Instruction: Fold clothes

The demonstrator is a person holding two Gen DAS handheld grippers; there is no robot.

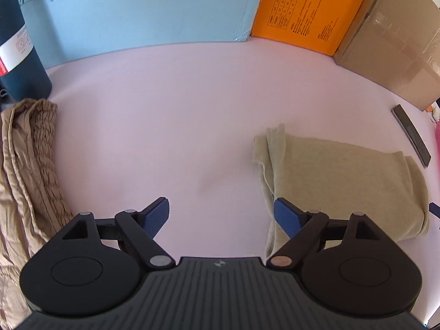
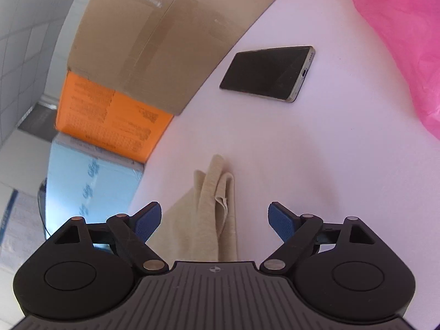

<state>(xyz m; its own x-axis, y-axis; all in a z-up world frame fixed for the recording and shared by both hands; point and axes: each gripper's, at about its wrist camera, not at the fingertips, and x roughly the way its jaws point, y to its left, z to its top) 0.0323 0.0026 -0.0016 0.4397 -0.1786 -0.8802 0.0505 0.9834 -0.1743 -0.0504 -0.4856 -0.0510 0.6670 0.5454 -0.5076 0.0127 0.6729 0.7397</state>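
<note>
Left wrist view shows the left gripper [image 1: 221, 216] with fingers spread wide, holding nothing, beside the folded beige cloth [image 1: 341, 184] on the pink table [image 1: 178, 115]. The right gripper [image 2: 214, 221] is also spread and empty above this cloth, with a phone [image 2: 268, 73] further ahead.

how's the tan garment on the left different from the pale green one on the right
The tan garment is shiny, wrinkled and bunched in a loose heap; the pale green garment is matte, soft-looking and folded into a flat, neat block. The tan one runs out of the left wrist view, while the green one shows whole. Both lie on the pink surface, ungripped.
</note>
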